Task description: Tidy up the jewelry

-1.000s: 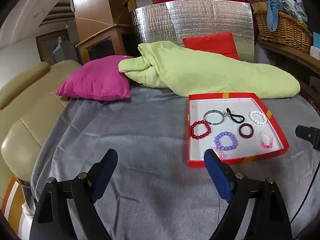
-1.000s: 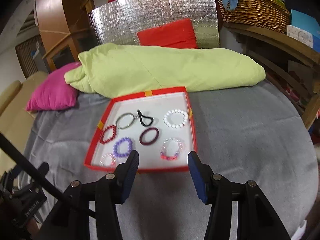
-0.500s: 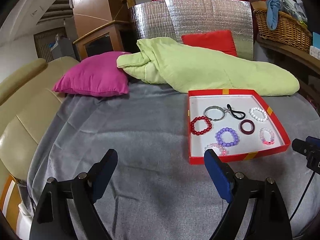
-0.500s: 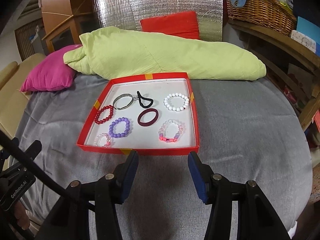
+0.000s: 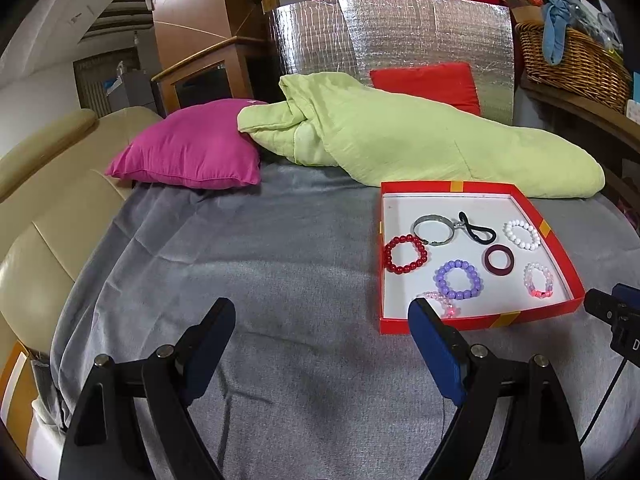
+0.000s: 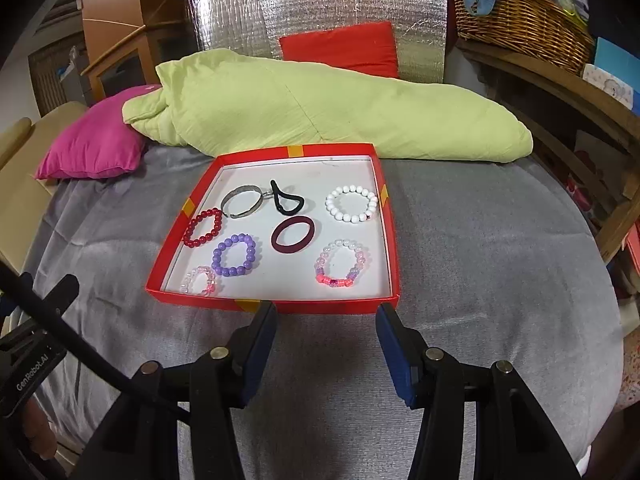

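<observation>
A red tray (image 6: 276,306) with a white floor lies on the grey cloth; it also shows in the left wrist view (image 5: 446,187). In it lie several bracelets: red beads (image 6: 203,227), purple beads (image 6: 235,255), white beads (image 6: 351,203), a silver bangle (image 6: 241,201), a maroon ring (image 6: 295,233), a black loop (image 6: 286,199), and two pink-clear bead bracelets (image 6: 340,263) (image 6: 199,280). My right gripper (image 6: 326,316) is open and empty just before the tray's near edge. My left gripper (image 5: 322,318) is open and empty, left of the tray.
A green quilt (image 6: 320,108), a magenta pillow (image 5: 192,154) and a red cushion (image 6: 340,48) lie behind the tray. A wicker basket (image 6: 520,12) sits on a wooden shelf at the right. A beige sofa (image 5: 40,200) borders the left.
Both grippers have drawn back and risen a little, so the tray sits farther ahead of the right gripper's fingers. The jaws stay open and the jewelry has not moved.
</observation>
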A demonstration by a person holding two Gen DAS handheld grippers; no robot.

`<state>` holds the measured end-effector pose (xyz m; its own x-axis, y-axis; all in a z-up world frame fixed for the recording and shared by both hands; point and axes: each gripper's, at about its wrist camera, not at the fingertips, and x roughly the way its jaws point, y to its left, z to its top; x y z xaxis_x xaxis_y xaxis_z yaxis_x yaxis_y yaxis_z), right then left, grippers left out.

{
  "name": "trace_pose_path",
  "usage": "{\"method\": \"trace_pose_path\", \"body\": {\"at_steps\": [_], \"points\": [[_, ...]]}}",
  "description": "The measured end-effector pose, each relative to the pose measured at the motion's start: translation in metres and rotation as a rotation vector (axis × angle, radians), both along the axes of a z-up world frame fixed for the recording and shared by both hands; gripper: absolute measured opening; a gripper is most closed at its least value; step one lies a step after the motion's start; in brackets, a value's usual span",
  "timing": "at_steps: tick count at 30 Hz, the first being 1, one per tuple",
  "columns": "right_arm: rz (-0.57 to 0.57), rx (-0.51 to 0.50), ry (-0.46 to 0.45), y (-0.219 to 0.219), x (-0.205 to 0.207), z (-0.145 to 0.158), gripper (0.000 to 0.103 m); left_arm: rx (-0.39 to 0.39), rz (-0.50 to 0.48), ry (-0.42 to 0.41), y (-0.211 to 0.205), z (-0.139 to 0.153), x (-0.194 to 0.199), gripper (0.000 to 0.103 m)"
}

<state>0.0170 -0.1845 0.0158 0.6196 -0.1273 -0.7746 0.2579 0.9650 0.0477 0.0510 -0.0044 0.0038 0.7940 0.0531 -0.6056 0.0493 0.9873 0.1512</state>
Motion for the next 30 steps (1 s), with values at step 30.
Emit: {"method": "trace_pose_path", "body": {"at_steps": [30], "points": [[0.004,-0.008,0.0,0.0003,0.0009,-0.0012,0.055,-0.002,-0.016,-0.018,-0.0007,0.0046,-0.0065,0.089]]}}
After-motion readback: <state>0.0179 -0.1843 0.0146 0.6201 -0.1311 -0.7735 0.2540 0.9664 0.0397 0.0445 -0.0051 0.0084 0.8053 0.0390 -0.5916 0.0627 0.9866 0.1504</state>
